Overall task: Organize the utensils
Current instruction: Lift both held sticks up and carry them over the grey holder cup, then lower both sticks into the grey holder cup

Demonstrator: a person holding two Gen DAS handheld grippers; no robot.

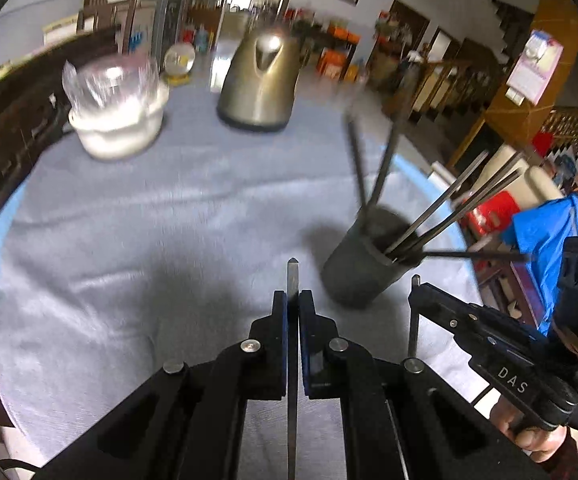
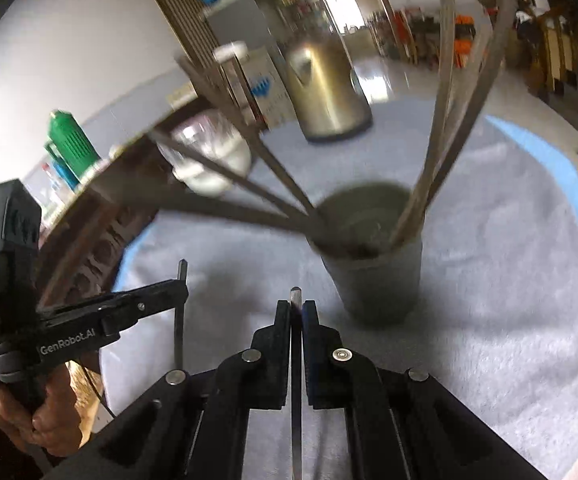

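Note:
A dark round holder (image 1: 363, 270) (image 2: 373, 264) stands on the grey tablecloth with several long metal chopsticks (image 1: 449, 204) (image 2: 445, 92) fanned out of it. My left gripper (image 1: 293, 300) is shut on a thin metal chopstick (image 1: 293, 270) whose tip pokes out past the pads, left of the holder. My right gripper (image 2: 296, 308) is shut on another metal chopstick (image 2: 296, 293), just left of the holder. Each gripper also shows in the other's view, the right gripper (image 1: 415, 292) and the left gripper (image 2: 181, 284), both pinching upright sticks above the cloth.
A brass-coloured kettle (image 1: 261, 84) (image 2: 325, 92) and a white container with clear plastic (image 1: 117, 120) (image 2: 209, 160) stand at the table's far side. A carved dark wooden chair back (image 1: 5, 132) borders the left. The round table edge (image 1: 441, 184) curves behind the holder.

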